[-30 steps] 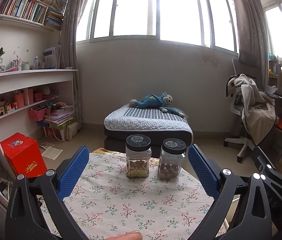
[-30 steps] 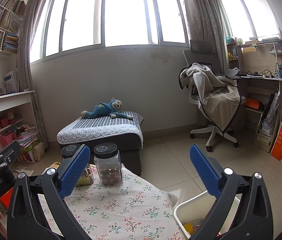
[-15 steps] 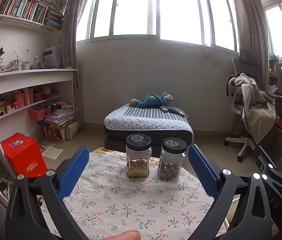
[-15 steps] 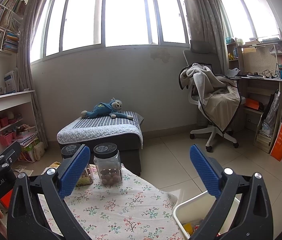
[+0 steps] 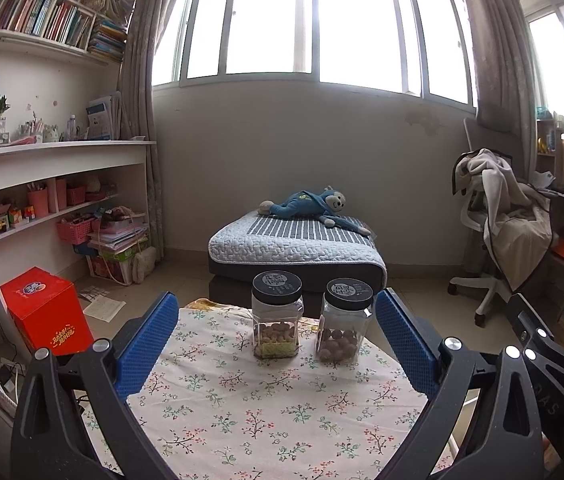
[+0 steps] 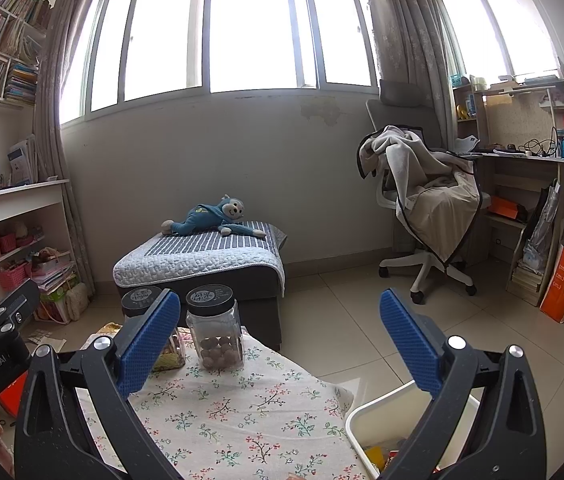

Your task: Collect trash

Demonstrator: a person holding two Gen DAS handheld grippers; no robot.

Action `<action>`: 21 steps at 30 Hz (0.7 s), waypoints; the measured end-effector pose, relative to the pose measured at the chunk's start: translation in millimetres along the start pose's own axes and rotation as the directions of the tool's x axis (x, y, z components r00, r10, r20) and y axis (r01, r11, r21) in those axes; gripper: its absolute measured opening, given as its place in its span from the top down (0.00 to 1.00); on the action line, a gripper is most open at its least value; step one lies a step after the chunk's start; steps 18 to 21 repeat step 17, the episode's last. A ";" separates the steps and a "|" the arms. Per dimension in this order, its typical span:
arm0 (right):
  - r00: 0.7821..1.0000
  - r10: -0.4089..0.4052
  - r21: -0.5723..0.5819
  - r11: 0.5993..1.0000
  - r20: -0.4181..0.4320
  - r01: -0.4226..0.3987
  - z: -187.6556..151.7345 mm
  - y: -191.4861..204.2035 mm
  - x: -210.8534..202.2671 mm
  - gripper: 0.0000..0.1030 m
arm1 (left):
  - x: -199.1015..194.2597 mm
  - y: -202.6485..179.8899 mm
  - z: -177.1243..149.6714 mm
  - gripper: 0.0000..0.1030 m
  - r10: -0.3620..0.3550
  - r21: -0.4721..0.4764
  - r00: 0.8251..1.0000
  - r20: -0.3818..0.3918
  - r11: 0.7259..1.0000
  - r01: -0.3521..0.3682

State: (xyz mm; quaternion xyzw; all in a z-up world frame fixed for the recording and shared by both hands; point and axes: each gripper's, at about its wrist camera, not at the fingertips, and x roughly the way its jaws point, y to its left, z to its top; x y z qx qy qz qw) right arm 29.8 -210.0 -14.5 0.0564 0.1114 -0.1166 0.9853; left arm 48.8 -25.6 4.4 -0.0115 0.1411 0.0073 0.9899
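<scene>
— Left hand-held gripper [image 5: 274, 297]?

— Spread wide, nothing between the pads. Hovering over the desk [image 5: 262, 420], aimed at two jars [image 5: 278, 320] near the far edge.

— Right hand-held gripper [image 6: 278, 295]?

— Equally wide, equally bare. Pointing past the desk's right corner, above a white bin [image 6: 365, 410] on the floor.

— Anything to collect on the flowered cloth [image 5: 210, 392]?

— Nothing in either view. Only trash [image 6: 375, 454] low in the bin: a yellow scrap, a red one beside it, half hidden behind the right finger. Possibly wrappers, but too cut off to say for sure.

— Handling, in case of more?

— Probably light, thin and crinkly. Soft enough to crush, slick enough to slide out of a loose pinch. Best taken at a raised fold or edge, pads closing across it. Not pressed flat against the cloth, itself likely to bunch up and come along.

— And the jars?

— Not trash by the look of them: lidded, partly filled with nuts or the like. Rigid, smooth-sided, surely heavier. Best left alone and kept clear of during any sweep across.

— Job nearly done, then?

— Seemingly so, judging by the bare cloth, though with the desk's near edge out of both views.
</scene>
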 end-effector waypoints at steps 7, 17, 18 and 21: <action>1.000 0.002 0.002 1.000 -0.006 -0.002 -2.0 -6.0 0.3 0.07 | 0.6 -3.0 -2.2 0.08 -0.005 0.014 1.000 -0.001 1.000 0.005; 1.000 0.004 0.001 1.000 -0.001 -0.004 -3.7 -10.2 0.6 0.07 | 0.7 -5.2 -2.2 0.07 0.004 0.009 1.000 -0.025 1.000 -0.003; 1.000 0.004 0.001 1.000 -0.001 -0.004 -3.7 -10.2 0.6 0.07 | 0.7 -5.2 -2.2 0.07 0.004 0.009 1.000 -0.025 1.000 -0.003; 1.000 0.004 0.001 1.000 -0.001 -0.004 -3.7 -10.2 0.6 0.07 | 0.7 -5.2 -2.2 0.07 0.004 0.009 1.000 -0.025 1.000 -0.003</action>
